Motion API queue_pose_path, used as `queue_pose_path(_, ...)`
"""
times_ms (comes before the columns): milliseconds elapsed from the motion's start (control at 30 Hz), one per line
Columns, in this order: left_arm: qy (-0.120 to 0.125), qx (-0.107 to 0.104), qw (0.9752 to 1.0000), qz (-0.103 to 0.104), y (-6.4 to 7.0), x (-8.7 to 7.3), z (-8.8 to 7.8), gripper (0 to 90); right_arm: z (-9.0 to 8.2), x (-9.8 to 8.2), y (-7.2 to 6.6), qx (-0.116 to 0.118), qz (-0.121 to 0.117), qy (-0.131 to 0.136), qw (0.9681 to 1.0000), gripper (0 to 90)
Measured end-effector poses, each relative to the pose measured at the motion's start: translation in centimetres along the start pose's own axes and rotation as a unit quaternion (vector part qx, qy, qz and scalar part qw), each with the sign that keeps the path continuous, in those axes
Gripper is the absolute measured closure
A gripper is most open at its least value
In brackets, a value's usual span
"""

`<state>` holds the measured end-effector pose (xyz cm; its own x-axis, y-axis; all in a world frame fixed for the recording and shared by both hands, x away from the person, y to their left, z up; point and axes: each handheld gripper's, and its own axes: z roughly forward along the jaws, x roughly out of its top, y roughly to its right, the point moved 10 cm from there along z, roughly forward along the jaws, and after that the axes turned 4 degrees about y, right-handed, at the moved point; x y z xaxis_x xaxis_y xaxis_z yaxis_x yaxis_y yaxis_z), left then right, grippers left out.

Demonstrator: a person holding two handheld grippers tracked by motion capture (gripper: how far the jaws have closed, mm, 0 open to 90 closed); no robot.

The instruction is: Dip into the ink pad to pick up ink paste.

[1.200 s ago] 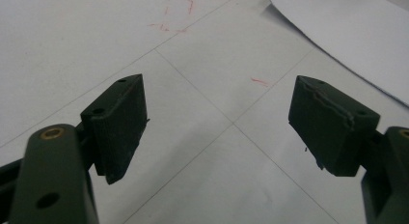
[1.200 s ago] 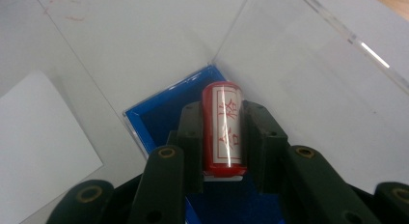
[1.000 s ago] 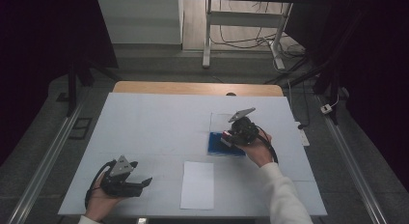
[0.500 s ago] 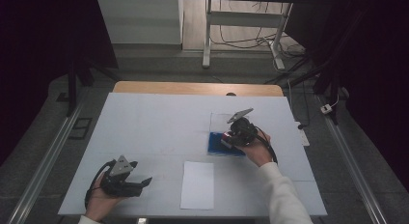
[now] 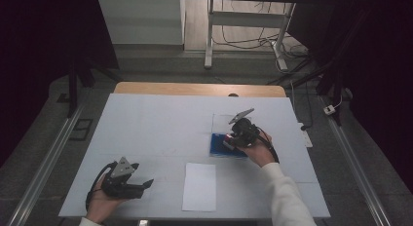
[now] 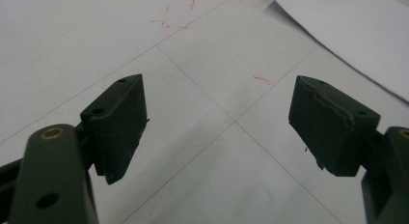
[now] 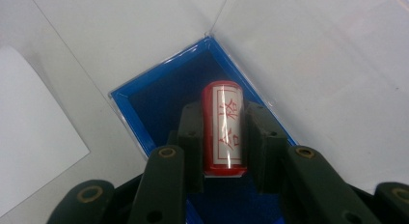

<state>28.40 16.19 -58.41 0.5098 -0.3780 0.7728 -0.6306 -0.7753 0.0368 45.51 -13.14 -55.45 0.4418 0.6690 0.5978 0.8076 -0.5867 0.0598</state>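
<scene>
Right tool [image 7: 223, 137] pinches a red stamp [image 7: 224, 129] over the blue box [image 5: 219, 144], right of the desk's [image 5: 156, 123] centre. Left tool [image 6: 217, 122], jaws spread, rests near the front-left corner; white sheet [image 5: 199, 186] lies at the front edge.

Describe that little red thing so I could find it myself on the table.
Start at the white table, then go to the open blue box on its right half, beyond the white paper sheet. There the right tongs grip a small red stamp over the box. It alone is red, with a white label of red characters.
</scene>
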Motion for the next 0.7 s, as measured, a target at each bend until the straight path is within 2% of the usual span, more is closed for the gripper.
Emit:
queue_pose_path(200,0.002,-0.001,1.0000,-0.001,0.05,0.05,-0.08,21.6,0.31,-0.16,0.05,0.002,0.007,-0.008,0.9999,70.5)
queue_pose_path(367,-0.001,-0.001,1.0000,-0.002,-0.02,-0.09,-0.01,21.6,0.39,-0.15,-0.01,-0.005,-0.003,-0.013,0.9999,70.6)
queue_pose_path(700,-0.003,-0.001,1.0000,-0.003,-0.02,-0.11,0.16,21.5,0.43,-0.17,-0.11,-0.005,0.000,-0.021,0.9998,70.7)
